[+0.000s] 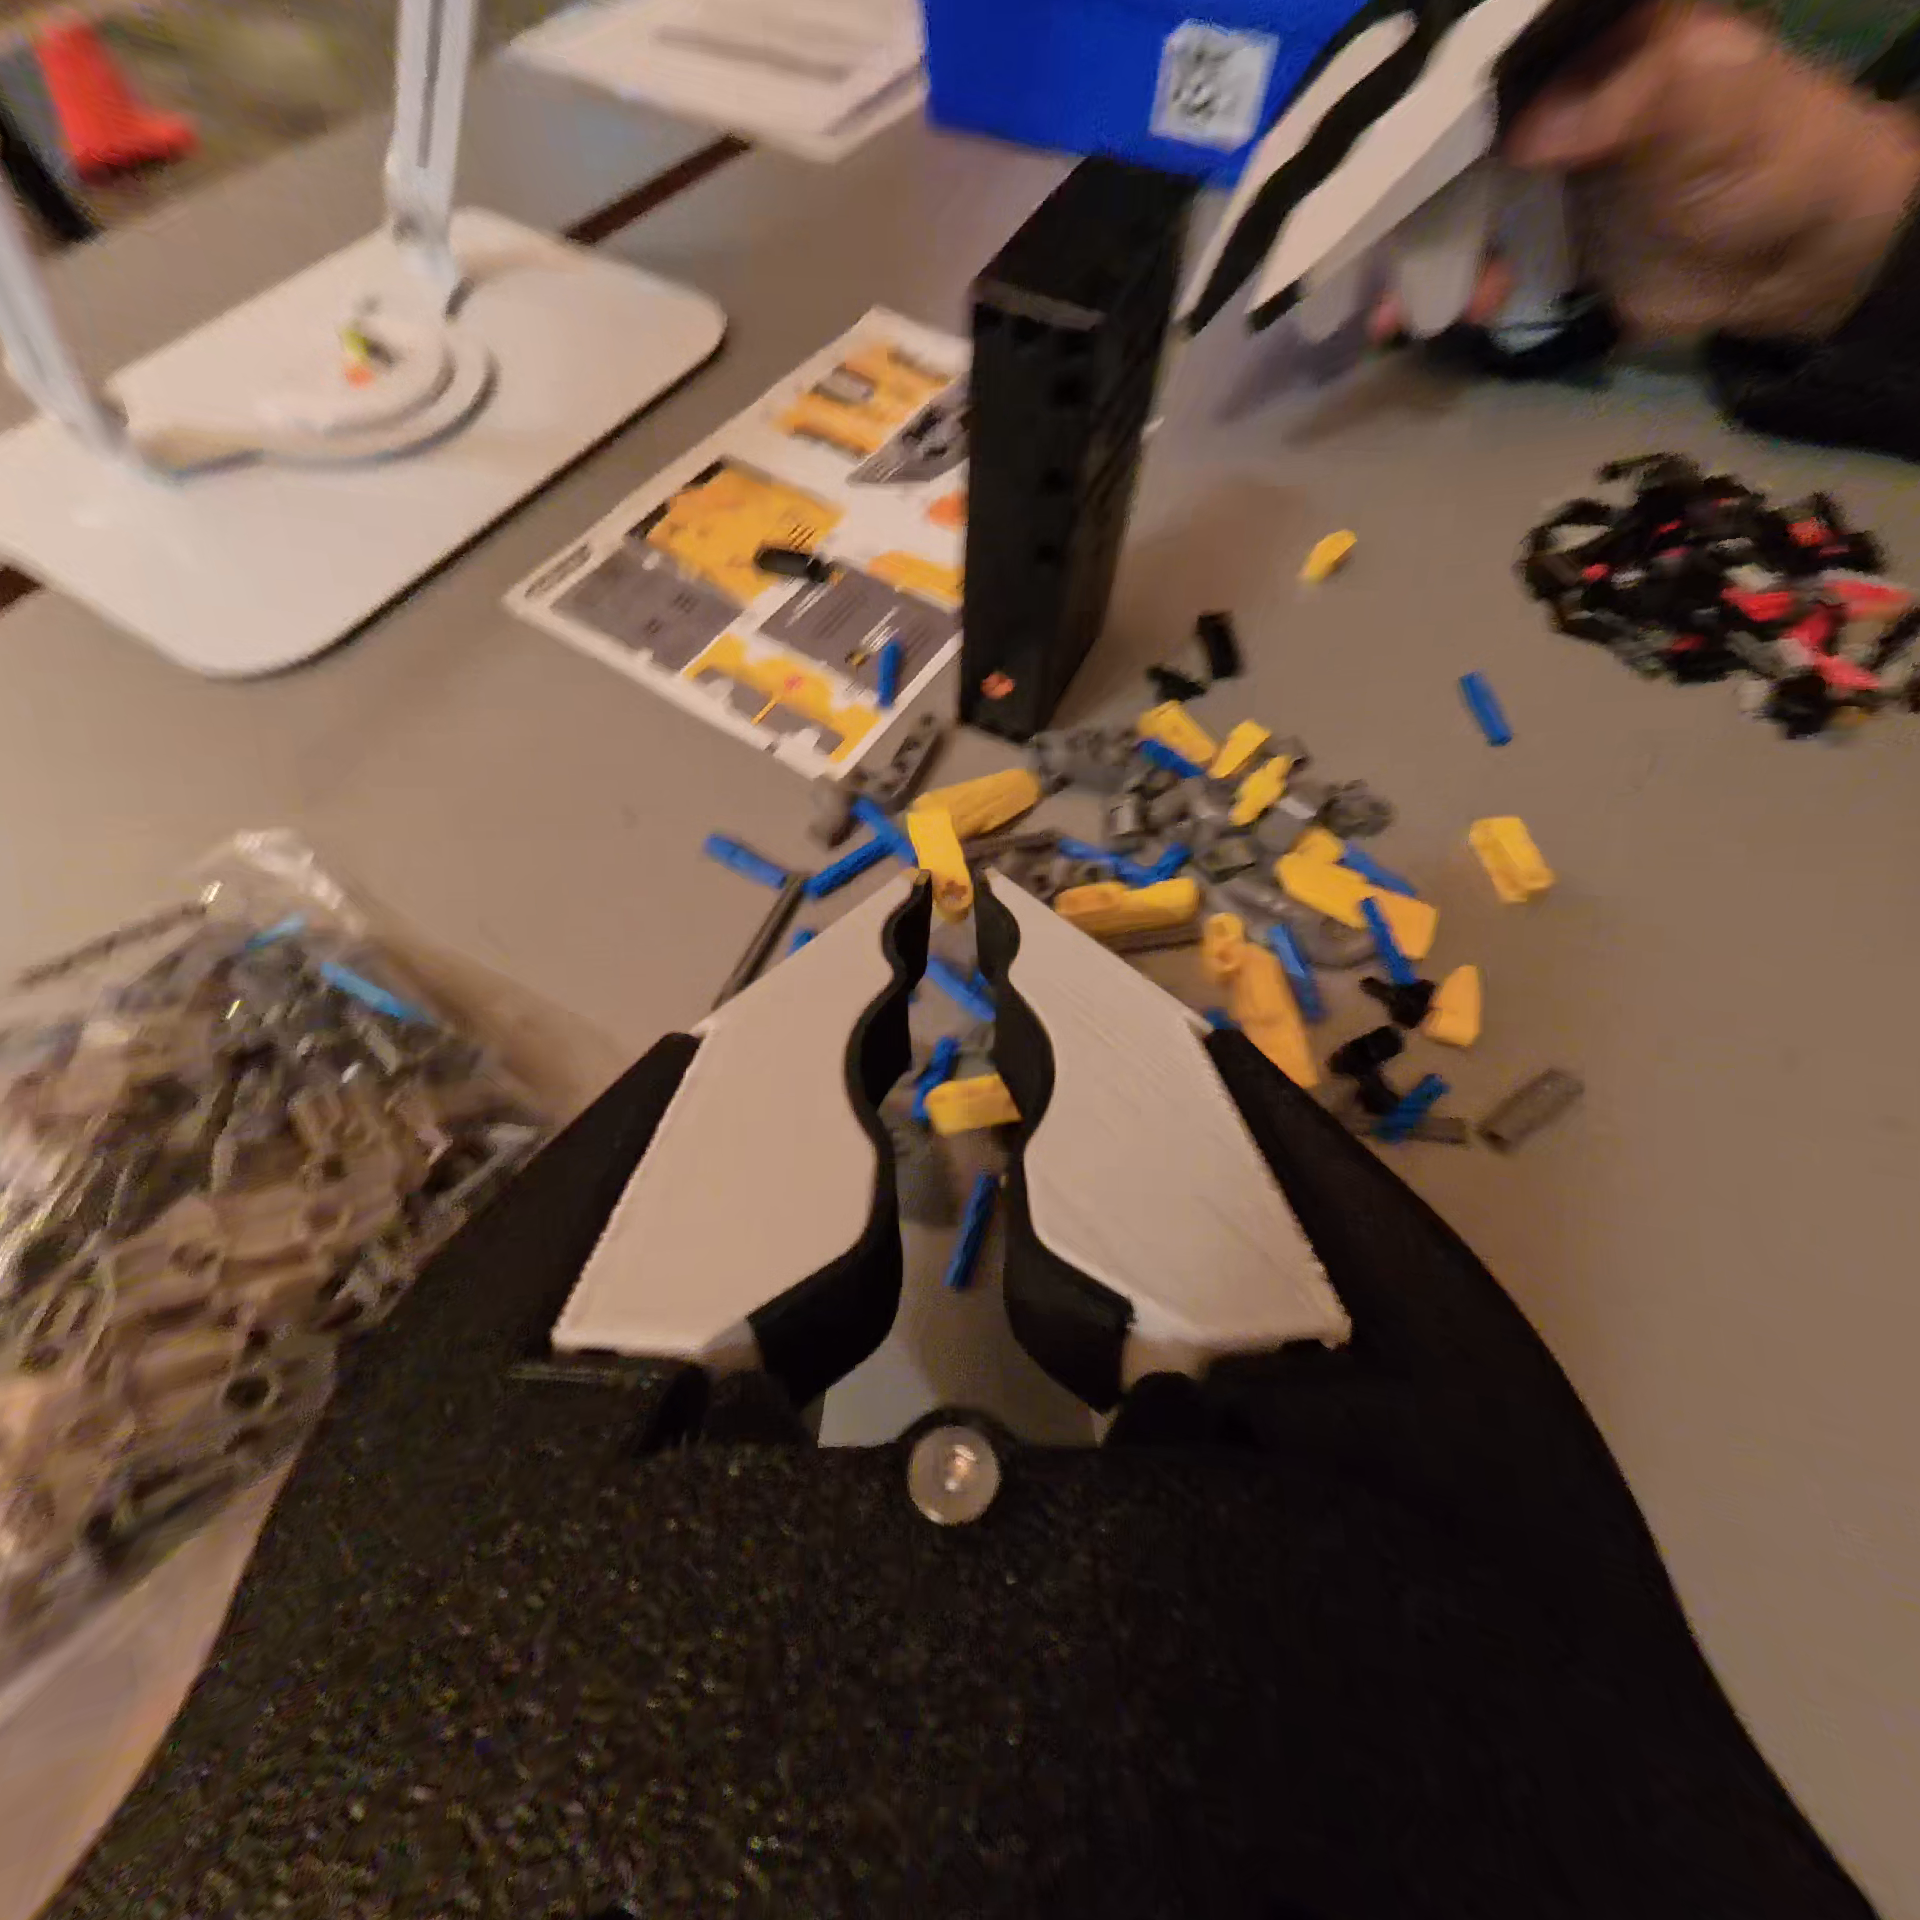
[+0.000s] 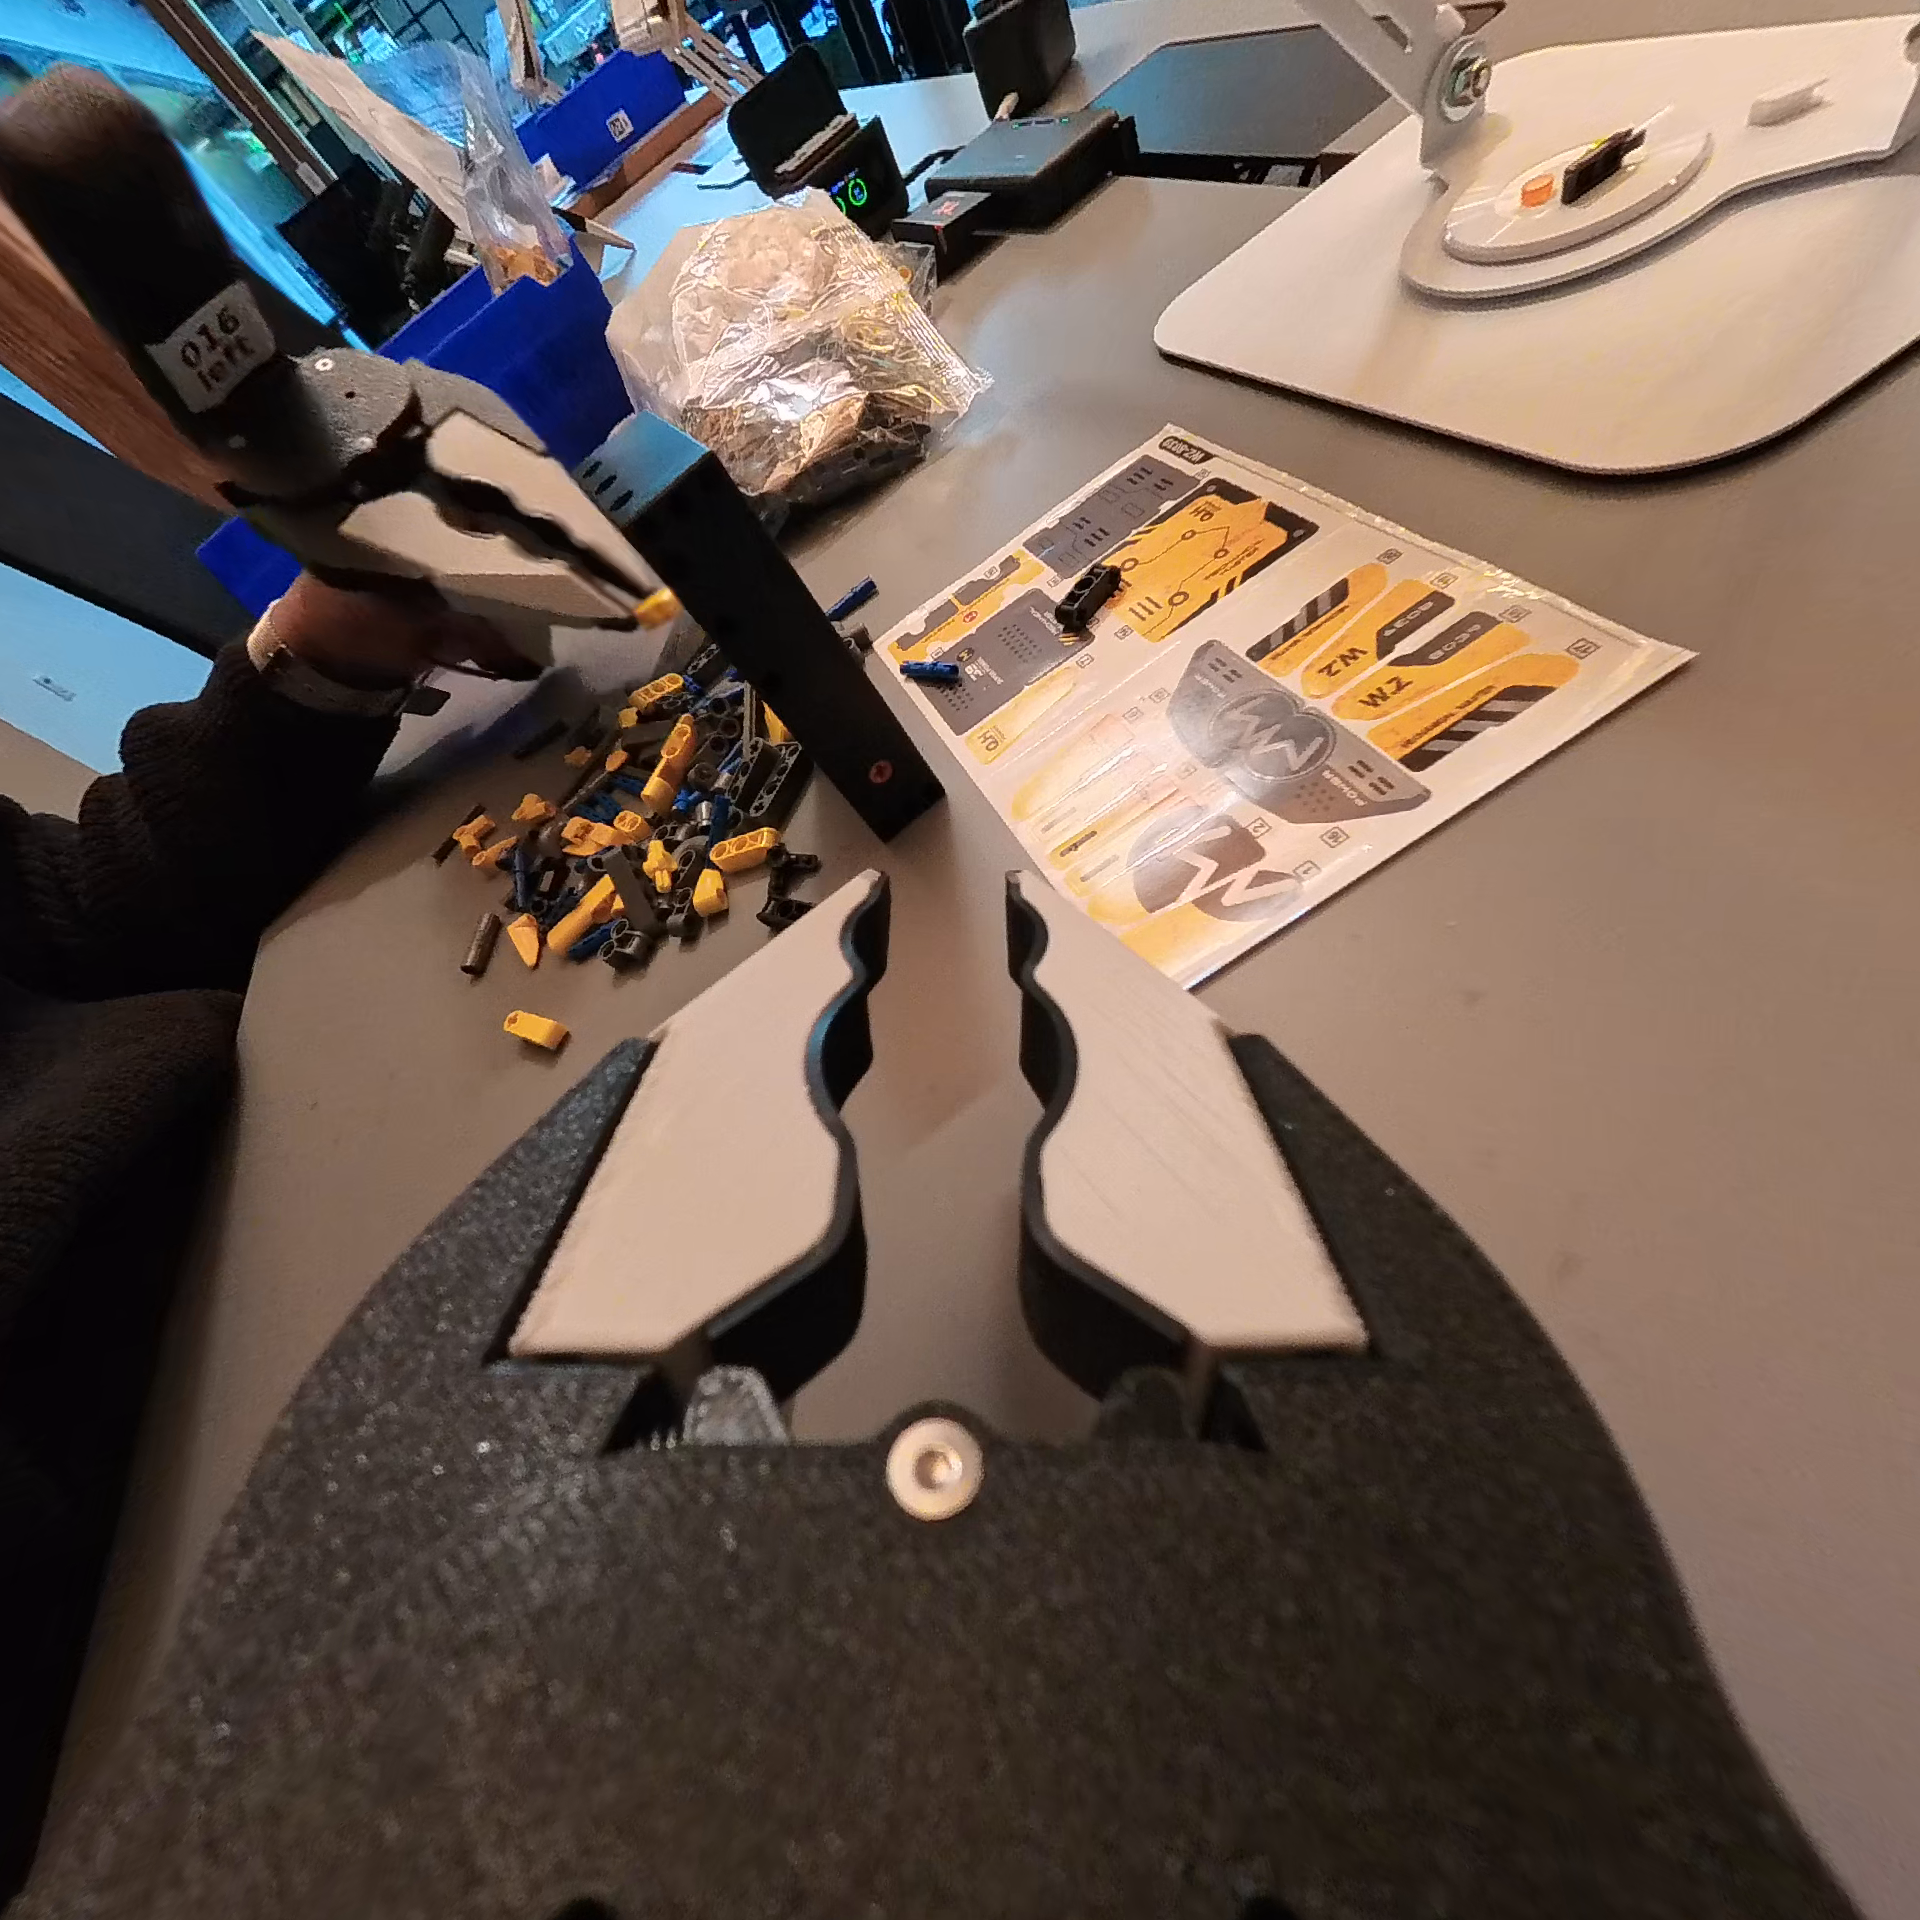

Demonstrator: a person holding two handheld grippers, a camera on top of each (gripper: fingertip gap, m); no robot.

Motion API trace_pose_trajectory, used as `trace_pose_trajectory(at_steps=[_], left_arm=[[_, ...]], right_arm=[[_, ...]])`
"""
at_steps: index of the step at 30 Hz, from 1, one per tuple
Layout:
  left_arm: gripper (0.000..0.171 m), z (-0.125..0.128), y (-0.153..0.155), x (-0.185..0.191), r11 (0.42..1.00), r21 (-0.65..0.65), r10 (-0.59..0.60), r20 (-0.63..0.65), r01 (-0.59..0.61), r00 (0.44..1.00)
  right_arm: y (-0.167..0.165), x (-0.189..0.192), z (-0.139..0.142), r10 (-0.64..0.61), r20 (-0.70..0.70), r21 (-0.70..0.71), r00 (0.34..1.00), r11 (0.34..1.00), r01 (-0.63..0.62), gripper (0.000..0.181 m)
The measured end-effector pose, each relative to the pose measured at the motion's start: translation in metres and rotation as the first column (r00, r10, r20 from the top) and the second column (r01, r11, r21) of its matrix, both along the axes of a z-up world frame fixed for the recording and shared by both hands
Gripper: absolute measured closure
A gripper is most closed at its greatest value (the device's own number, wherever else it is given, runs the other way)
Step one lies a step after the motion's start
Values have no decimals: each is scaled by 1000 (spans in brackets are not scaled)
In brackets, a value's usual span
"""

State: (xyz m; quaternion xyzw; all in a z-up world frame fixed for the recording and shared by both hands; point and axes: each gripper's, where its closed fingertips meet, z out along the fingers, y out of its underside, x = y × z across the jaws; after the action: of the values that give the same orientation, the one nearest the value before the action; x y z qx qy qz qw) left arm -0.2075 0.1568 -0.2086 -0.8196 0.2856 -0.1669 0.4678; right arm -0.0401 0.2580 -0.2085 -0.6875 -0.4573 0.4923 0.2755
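Observation:
My left gripper (image 1: pixel 951 883) is shut on a small yellow building piece (image 1: pixel 938 857) and holds it above a loose pile of yellow, blue and grey pieces (image 1: pixel 1226 883) on the grey table. The same gripper shows in the right wrist view (image 2: pixel 649 608), with the yellow piece (image 2: pixel 657 606) at its tips, in front of an upright black block (image 2: pixel 769 634). My right gripper (image 2: pixel 948 894) is open and empty, low over bare table, between the pile (image 2: pixel 644 821) and a sticker sheet (image 2: pixel 1268 696). It also shows at the top right of the left wrist view (image 1: pixel 1236 312).
A white stand base (image 1: pixel 343 447) sits at the far left. A clear bag of grey pieces (image 1: pixel 187 1143) lies at the near left. A pile of black and red pieces (image 1: pixel 1725 592) lies at the right. A blue bin (image 1: pixel 1091 73) stands behind the black block (image 1: pixel 1049 488). There is about 20 cm between the tips of the two grippers.

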Motion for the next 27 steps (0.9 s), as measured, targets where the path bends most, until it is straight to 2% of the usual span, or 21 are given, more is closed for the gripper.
trace_pose_trajectory(at_steps=[3,9,16,18,20,23,27], left_arm=[[165,13,-12,28,989,82,-124,11,123,992],[165,17,-44,89,952,45,-304,60,301,951],[165,-6,-87,138,872,-49,-486,27,487,874],[165,-7,-93,145,856,-42,-515,15,515,857],[165,-10,-97,149,846,-62,-531,9,530,848],[165,-10,-90,145,866,-64,-496,11,496,868],[165,-16,-62,103,943,-38,-331,-100,329,938]], right_arm=[[0,0,0,-1,-3,-3,1000,1000,1,160],[5,2,4,-24,-32,-21,999,999,23,160],[3,1,2,-16,-22,-23,1000,1000,16,160],[3,1,1,-13,-14,-17,1000,1000,13,160],[2,1,1,-11,-10,-17,1000,1000,11,160],[3,1,1,-11,-15,-24,1000,1000,11,160],[3,1,2,-10,-22,-32,1000,999,9,160]])
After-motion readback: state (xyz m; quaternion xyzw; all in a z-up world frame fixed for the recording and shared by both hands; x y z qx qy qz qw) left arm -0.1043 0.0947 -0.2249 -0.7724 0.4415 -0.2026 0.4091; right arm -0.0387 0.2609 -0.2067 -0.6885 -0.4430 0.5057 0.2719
